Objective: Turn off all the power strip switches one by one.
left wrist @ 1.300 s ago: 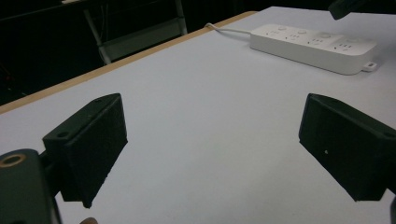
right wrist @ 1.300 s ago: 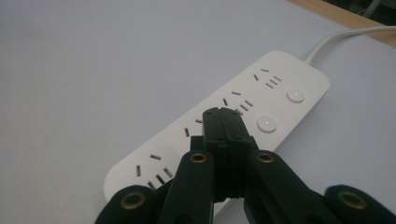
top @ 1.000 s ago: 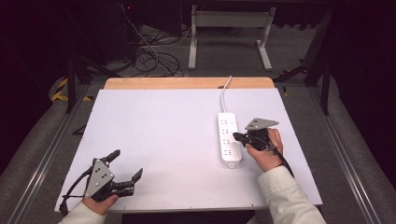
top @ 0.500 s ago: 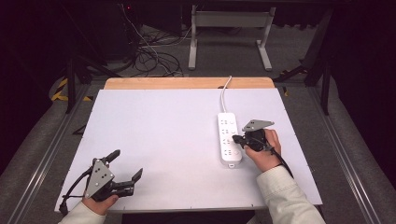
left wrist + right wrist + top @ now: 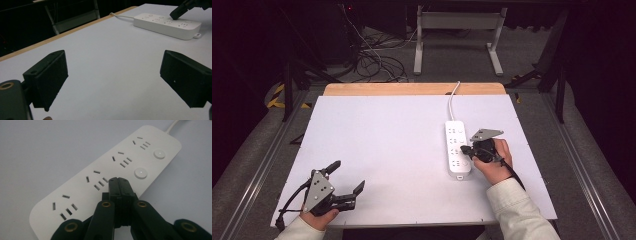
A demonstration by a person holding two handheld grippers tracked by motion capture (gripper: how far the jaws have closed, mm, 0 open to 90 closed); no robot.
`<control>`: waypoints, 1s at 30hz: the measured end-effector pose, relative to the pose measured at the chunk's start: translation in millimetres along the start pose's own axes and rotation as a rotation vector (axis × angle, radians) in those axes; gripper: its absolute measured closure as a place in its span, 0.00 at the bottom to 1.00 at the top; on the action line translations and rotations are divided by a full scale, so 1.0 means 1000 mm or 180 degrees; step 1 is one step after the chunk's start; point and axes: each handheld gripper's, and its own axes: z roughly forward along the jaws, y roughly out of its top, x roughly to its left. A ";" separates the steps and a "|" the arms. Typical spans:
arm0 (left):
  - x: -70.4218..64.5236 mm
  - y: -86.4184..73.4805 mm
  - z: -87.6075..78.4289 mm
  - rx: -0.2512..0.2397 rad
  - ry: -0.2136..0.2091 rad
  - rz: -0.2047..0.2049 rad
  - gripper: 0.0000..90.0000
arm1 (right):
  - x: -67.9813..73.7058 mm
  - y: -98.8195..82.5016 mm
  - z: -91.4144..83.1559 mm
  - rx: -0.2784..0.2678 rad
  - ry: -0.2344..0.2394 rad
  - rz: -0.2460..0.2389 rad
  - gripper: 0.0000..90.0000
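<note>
Power strip (image 5: 458, 148) on table (image 5: 382, 140) right side; cord (image 5: 453, 102) runs back.

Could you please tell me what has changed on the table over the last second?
The right gripper, jaws shut, edged slightly toward the person along the power strip, its tip over the strip's top. The left gripper stayed open near the table's front-left corner; the strip did not move.

White table (image 5: 377, 135), wooden far edge (image 5: 412, 89); beyond, tangled floor cables (image 5: 372, 60) and a metal stand (image 5: 457, 30).
</note>
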 end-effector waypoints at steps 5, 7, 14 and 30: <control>0.000 0.000 0.000 -0.0007 0.0009 -0.0005 0.09 | 0.000 0.001 0.000 0.0027 -0.0006 0.0011 1.00; 0.000 0.000 0.000 0.0003 0.0006 -0.0008 0.09 | 0.002 0.002 0.000 0.0067 -0.0031 0.0001 1.00; -0.001 0.000 0.000 -0.0007 0.0009 -0.0010 0.09 | 0.003 0.003 0.000 0.0083 -0.0057 -0.0025 1.00; -0.001 0.000 0.000 -0.0012 0.0008 -0.0010 0.09 | 0.003 0.006 0.000 0.0167 -0.0072 0.0015 1.00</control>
